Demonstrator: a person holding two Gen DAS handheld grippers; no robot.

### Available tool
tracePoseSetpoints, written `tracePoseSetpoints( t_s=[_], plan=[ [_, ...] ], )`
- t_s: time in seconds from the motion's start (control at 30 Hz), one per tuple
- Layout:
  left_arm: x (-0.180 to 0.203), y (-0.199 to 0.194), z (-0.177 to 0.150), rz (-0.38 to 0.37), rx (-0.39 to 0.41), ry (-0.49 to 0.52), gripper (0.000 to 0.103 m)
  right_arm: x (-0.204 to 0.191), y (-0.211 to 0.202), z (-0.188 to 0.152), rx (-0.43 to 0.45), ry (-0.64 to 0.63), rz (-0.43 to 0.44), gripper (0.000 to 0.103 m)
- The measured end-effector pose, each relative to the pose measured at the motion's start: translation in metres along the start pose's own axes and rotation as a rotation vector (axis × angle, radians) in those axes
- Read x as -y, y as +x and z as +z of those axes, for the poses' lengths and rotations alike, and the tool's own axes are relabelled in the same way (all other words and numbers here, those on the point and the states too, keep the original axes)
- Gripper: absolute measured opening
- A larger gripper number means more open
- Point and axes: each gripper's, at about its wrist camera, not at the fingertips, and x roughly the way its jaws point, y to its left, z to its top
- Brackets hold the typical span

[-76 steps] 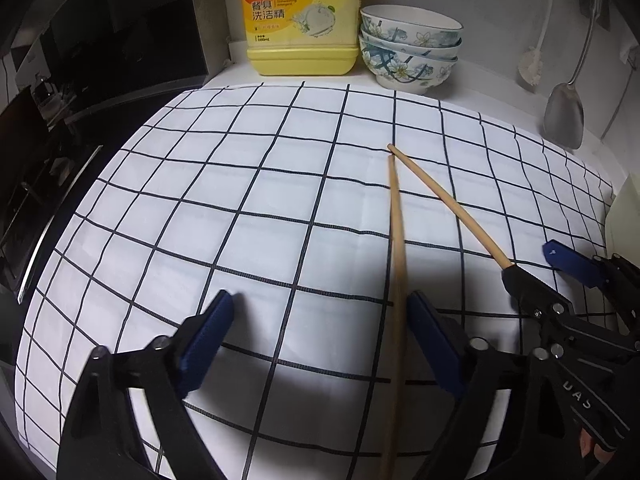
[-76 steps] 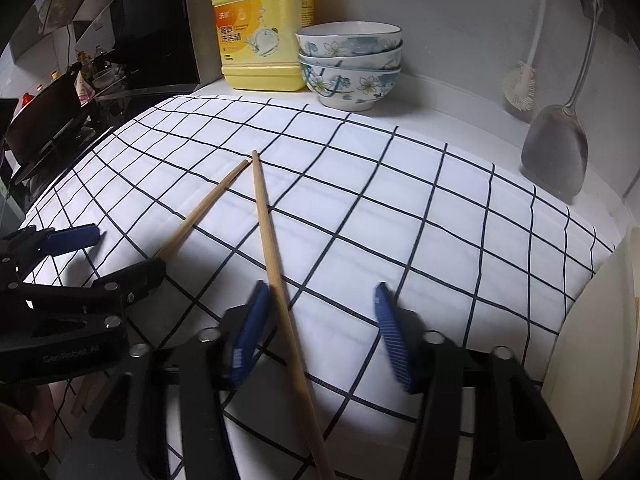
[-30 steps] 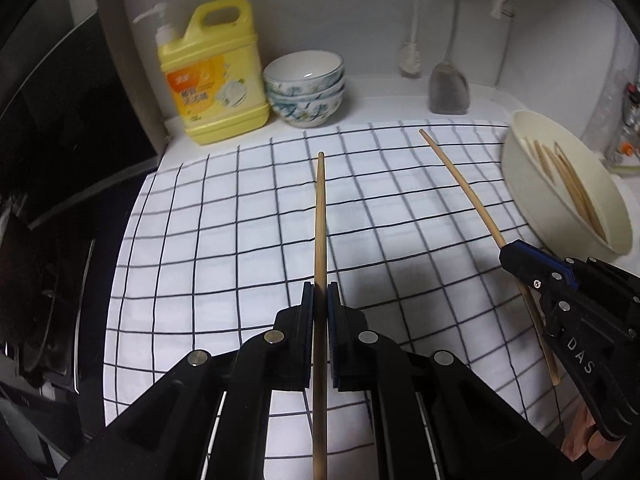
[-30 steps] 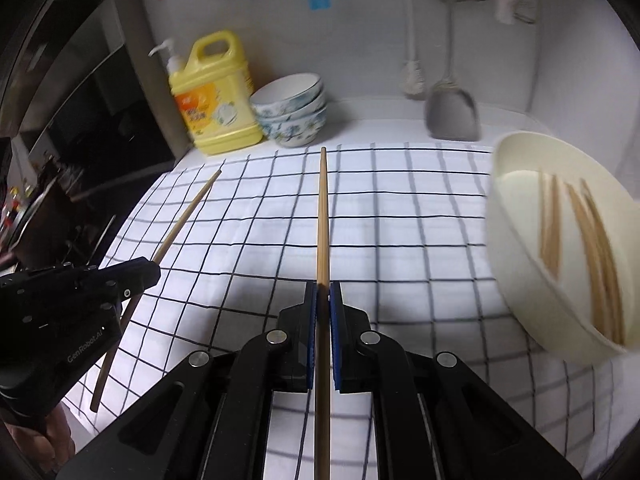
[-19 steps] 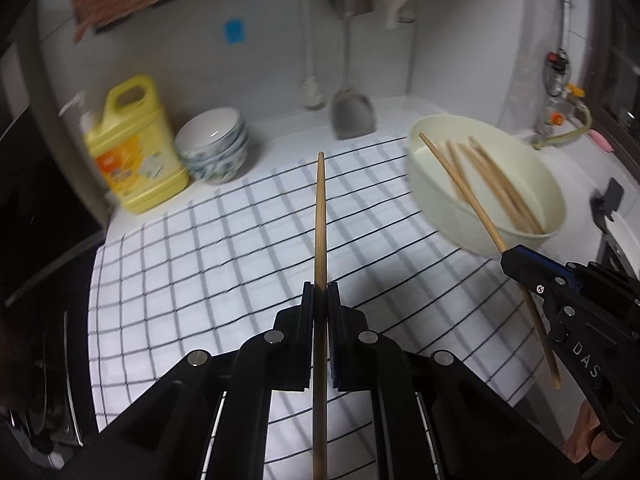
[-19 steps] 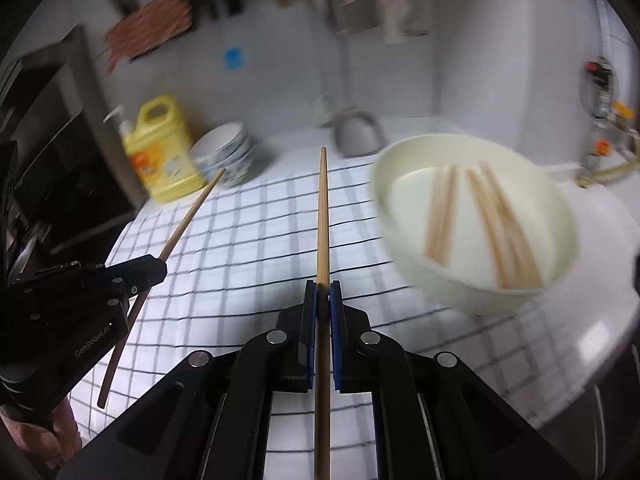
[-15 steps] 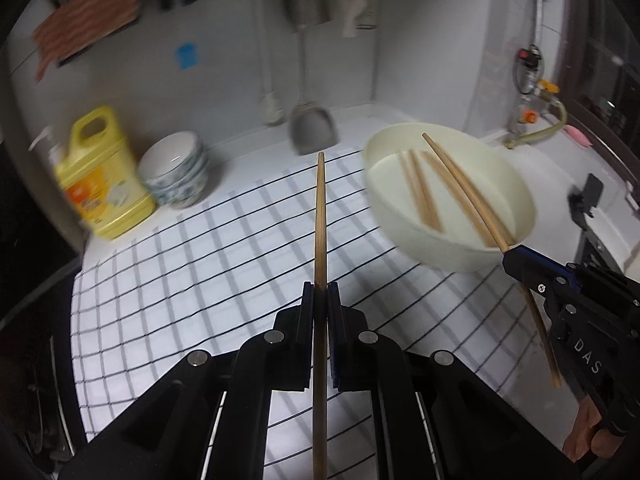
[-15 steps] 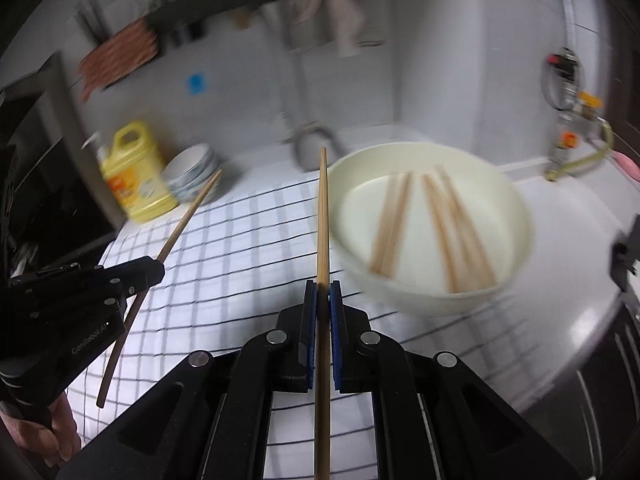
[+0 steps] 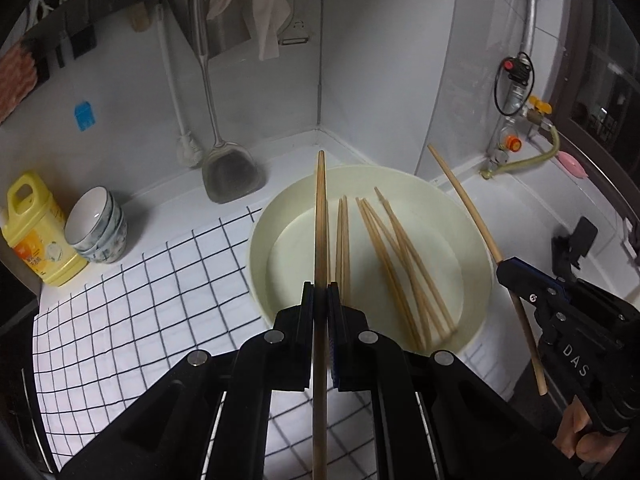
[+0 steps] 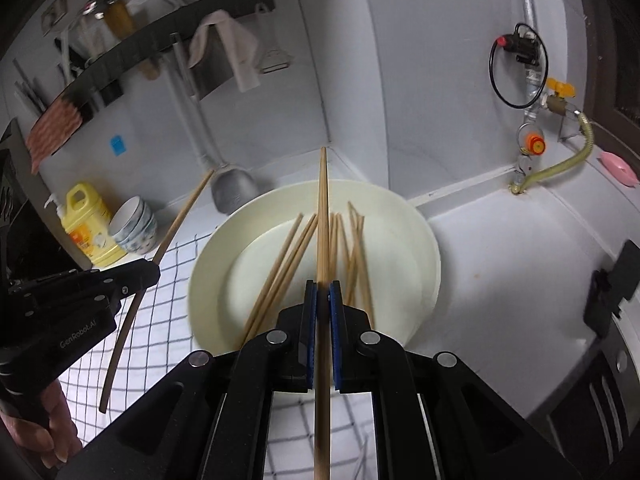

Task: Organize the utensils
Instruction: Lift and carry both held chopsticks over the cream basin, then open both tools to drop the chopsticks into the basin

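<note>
Chopsticks fill both claws: the left gripper (image 9: 320, 300) is clamped on one chopstick (image 9: 320, 220), the right gripper (image 10: 322, 300) on another chopstick (image 10: 322, 216), each stick pointing forward above the cream bowl (image 9: 476, 240). Loose chopsticks (image 9: 400, 264) lie inside the bowl. The bowl sits partly on the checked cloth (image 9: 140, 300), near the counter's front edge, with bare white counter (image 10: 500, 264) to its right. Behind it a metal spatula (image 9: 228, 168) hangs against the wall; stacked bowls (image 9: 98, 224) and a yellow detergent bottle (image 9: 36, 232) stand far left. A gas pipe and yellow hose (image 10: 556, 168) occupy the right corner.
</note>
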Motion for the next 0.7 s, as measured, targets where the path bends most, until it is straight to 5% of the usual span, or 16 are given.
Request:
tracePoseSetpoints(
  t_s=[0.3,0.7],
  plan=[
    [0.002,0.048,0.036,0.029,-0.011,-0.015,0.007,0.012,0.051,0.032,-0.034,0.014,0.040,0.006],
    [-0.005,0.115,0.042,0.013,-0.104,-0.012,0.008,0.022,0.116,0.032,-0.145,0.072,0.038,0.006]
  ],
)
